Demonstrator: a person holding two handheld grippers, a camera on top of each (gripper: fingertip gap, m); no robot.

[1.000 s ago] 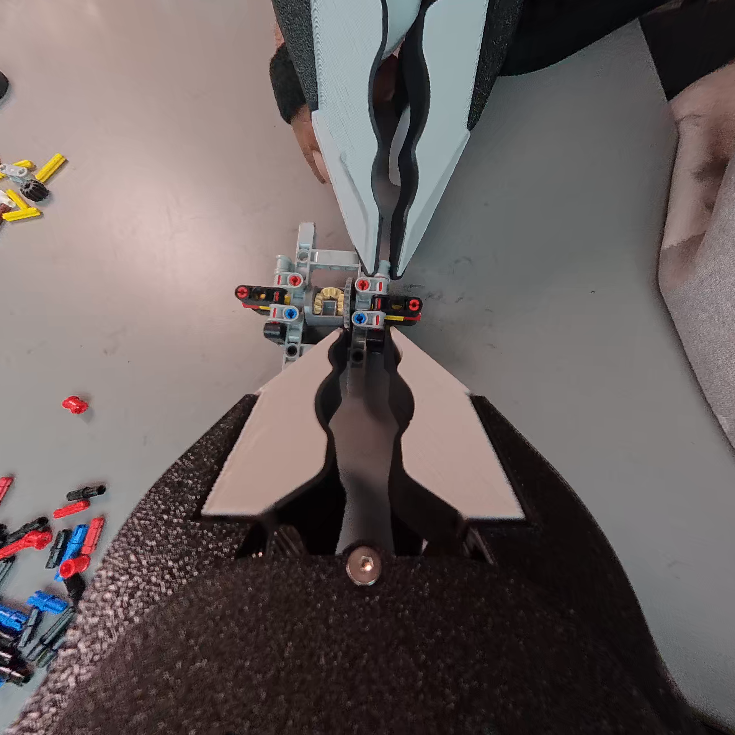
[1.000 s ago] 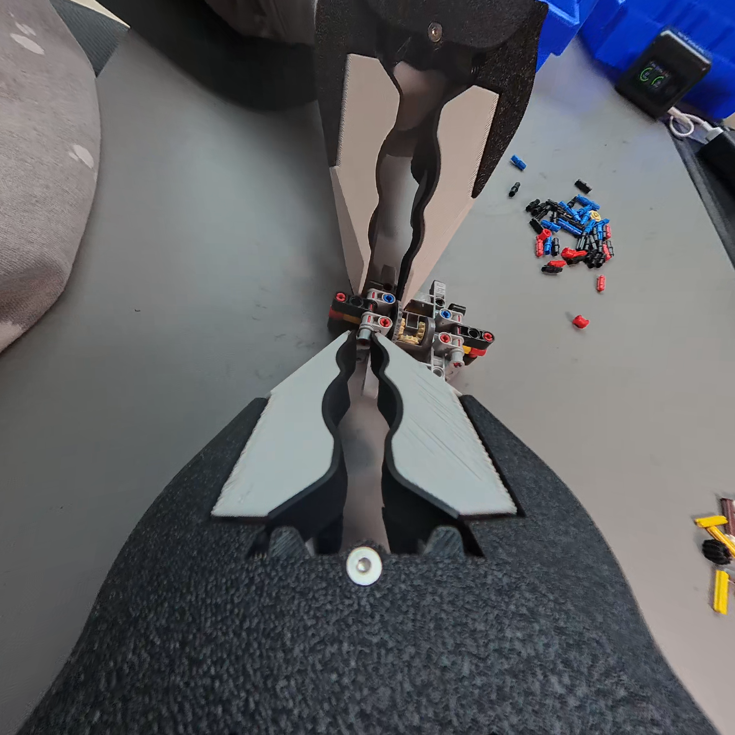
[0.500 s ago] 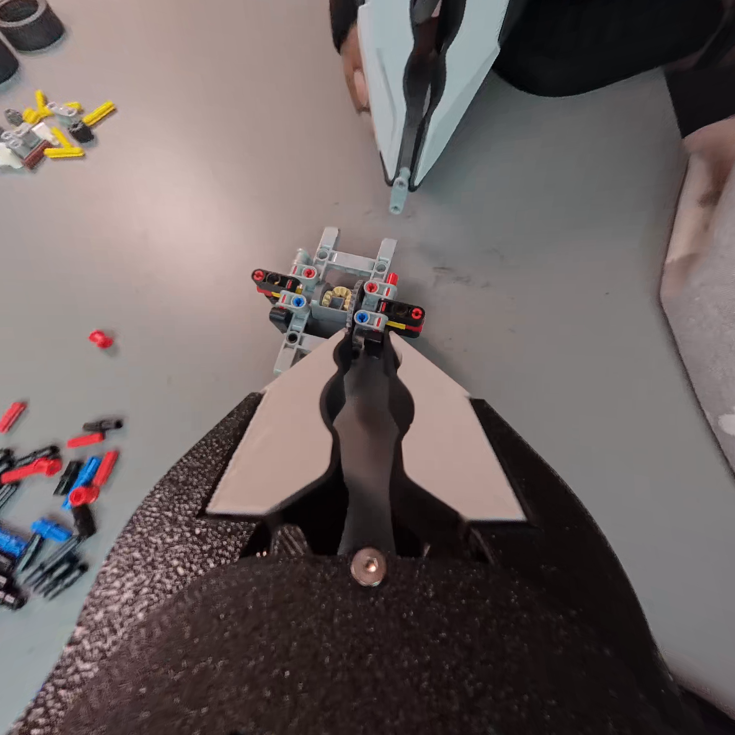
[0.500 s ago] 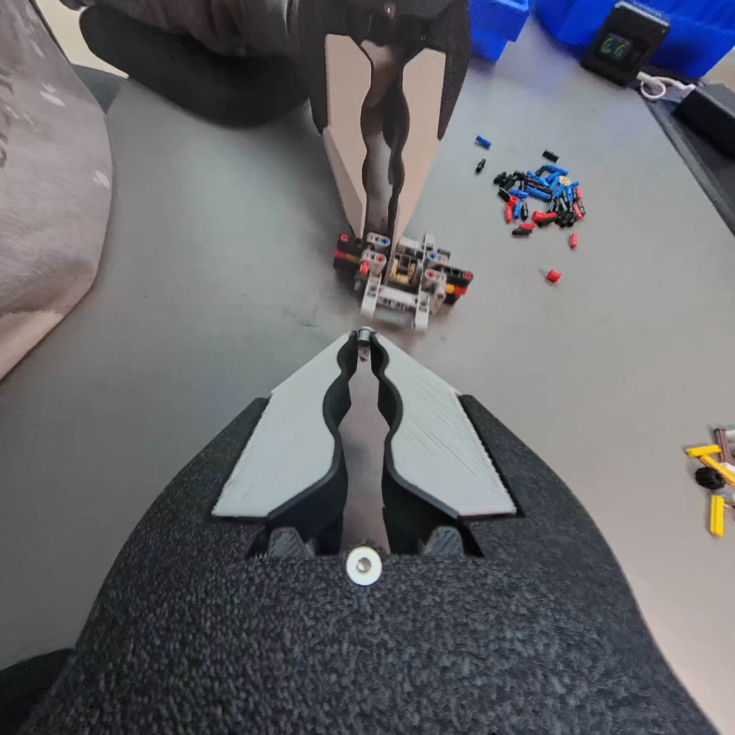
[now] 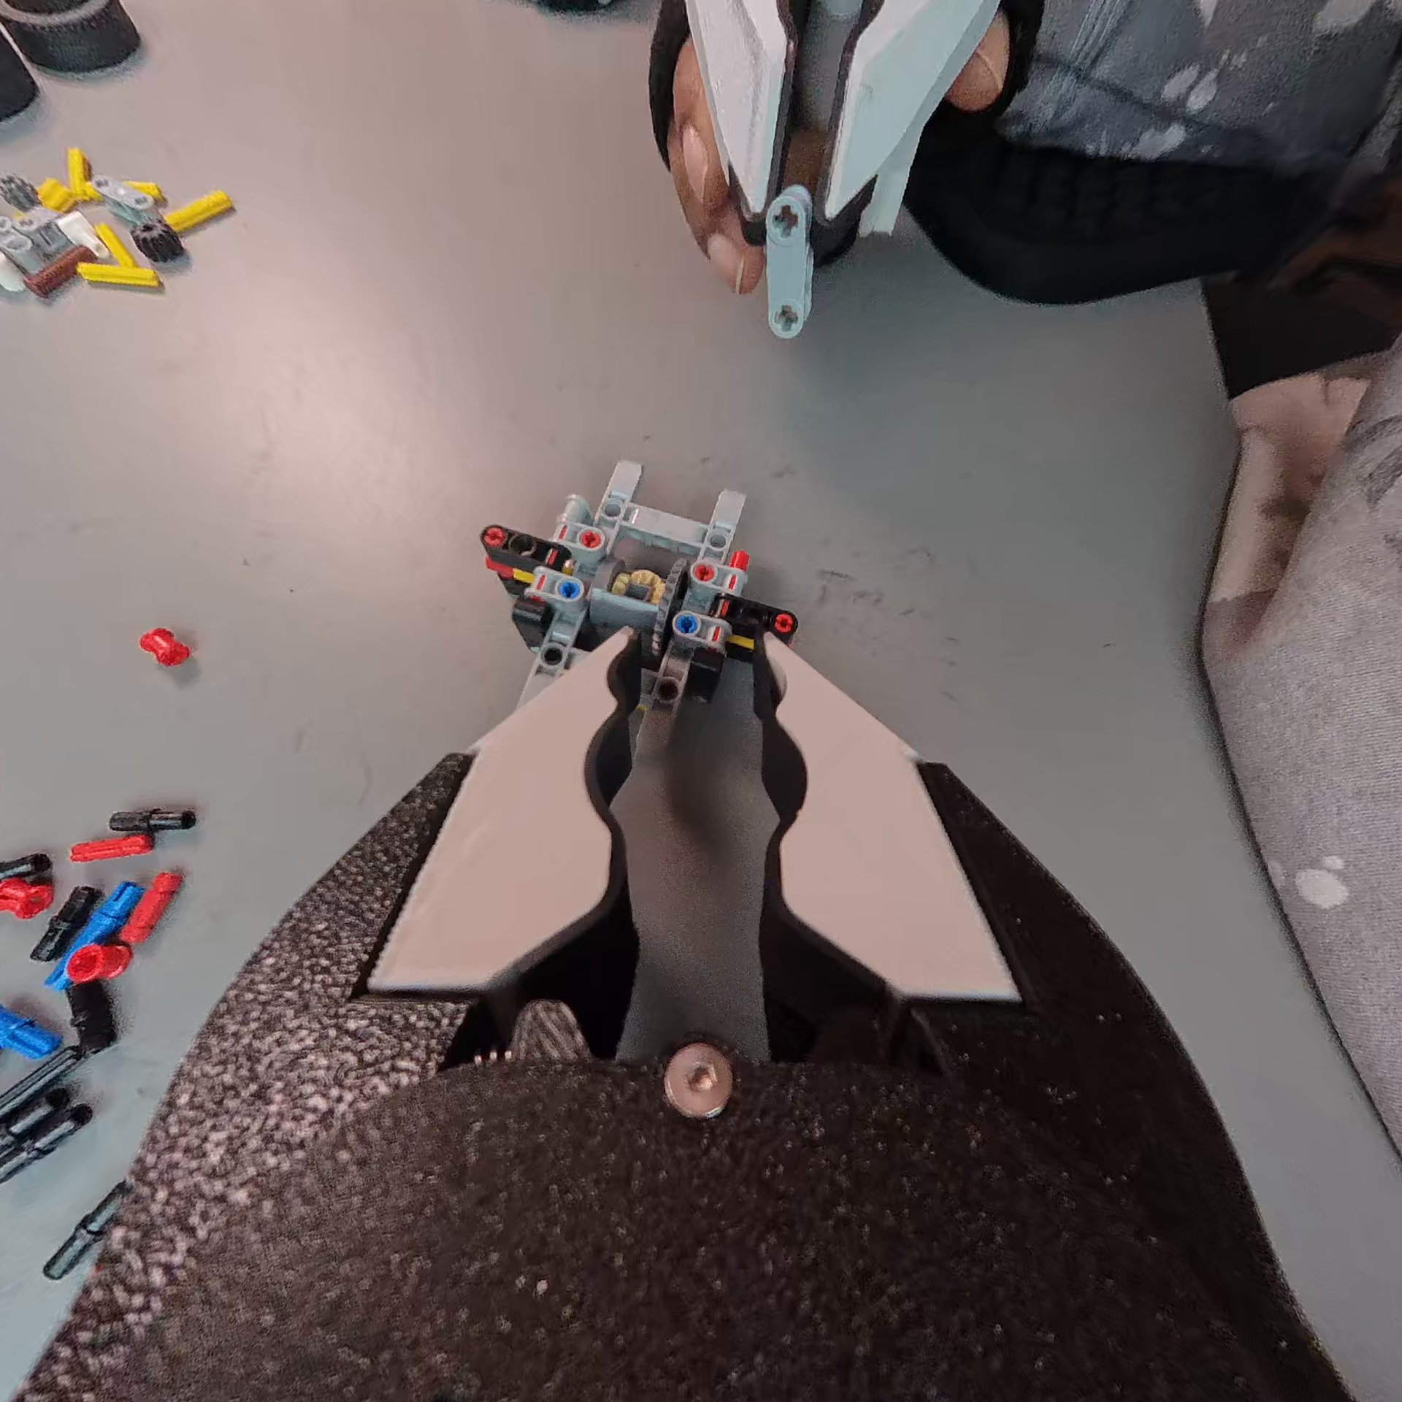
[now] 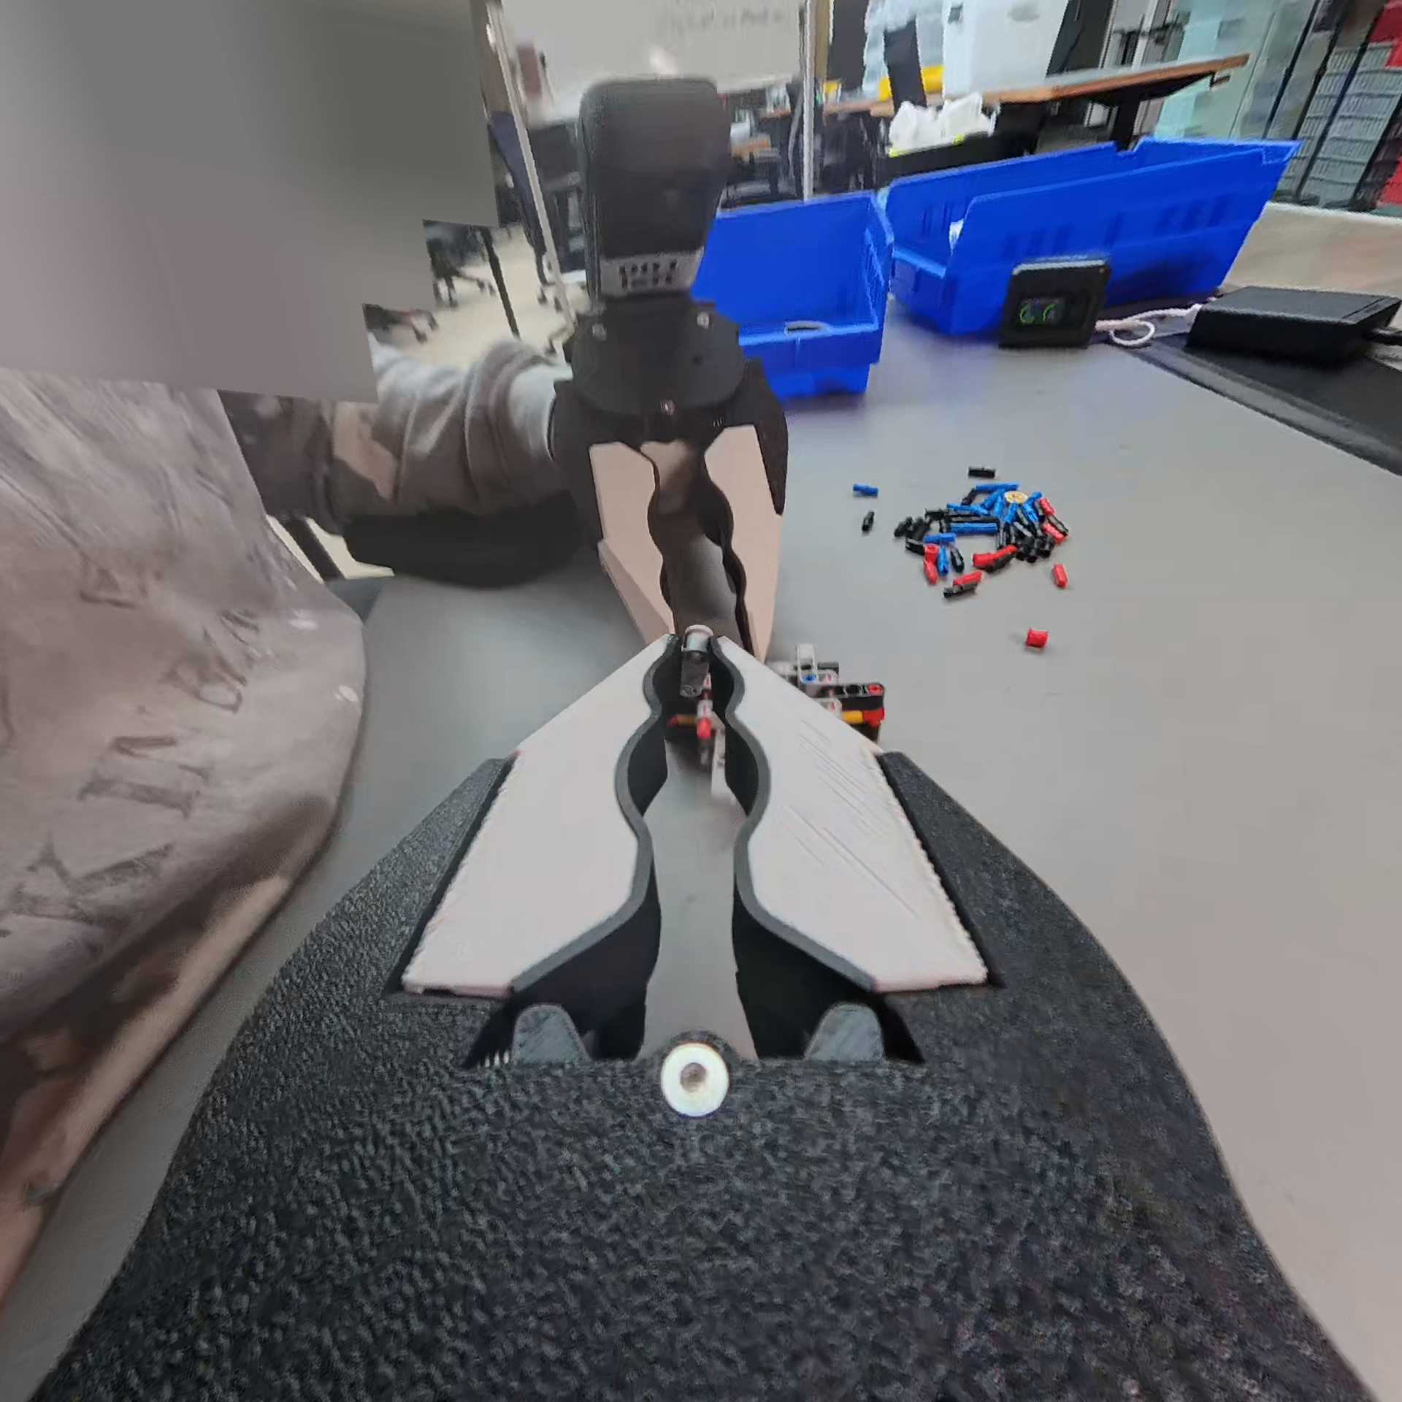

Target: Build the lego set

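A small grey Technic assembly (image 5: 637, 576) with a tan gear and red and blue pins sits on the grey table (image 5: 379, 455). My left gripper (image 5: 694, 641) is open, its fingertips either side of the assembly's near end with gaps showing. My right gripper (image 5: 793, 220) hovers beyond the assembly, shut on the top of a short light grey liftarm (image 5: 787, 288) that hangs down. In the right wrist view the liftarm (image 6: 694, 660) sits between my right gripper's tips (image 6: 692, 645), which hide most of the assembly (image 6: 842, 694). The left gripper (image 6: 702, 614) stands behind them.
Loose red, blue and black pins (image 5: 76, 910) lie at the left, also seen in the right wrist view (image 6: 986, 531). A red bush (image 5: 165, 646) lies alone. Yellow axles and grey parts (image 5: 91, 227) lie far left. Blue bins (image 6: 796, 288) and a black device (image 6: 1054, 303) stand behind.
My right gripper has pulled up and away from the assembly with the grey liftarm in it. My left gripper's fingers have spread wider at the assembly's near end.
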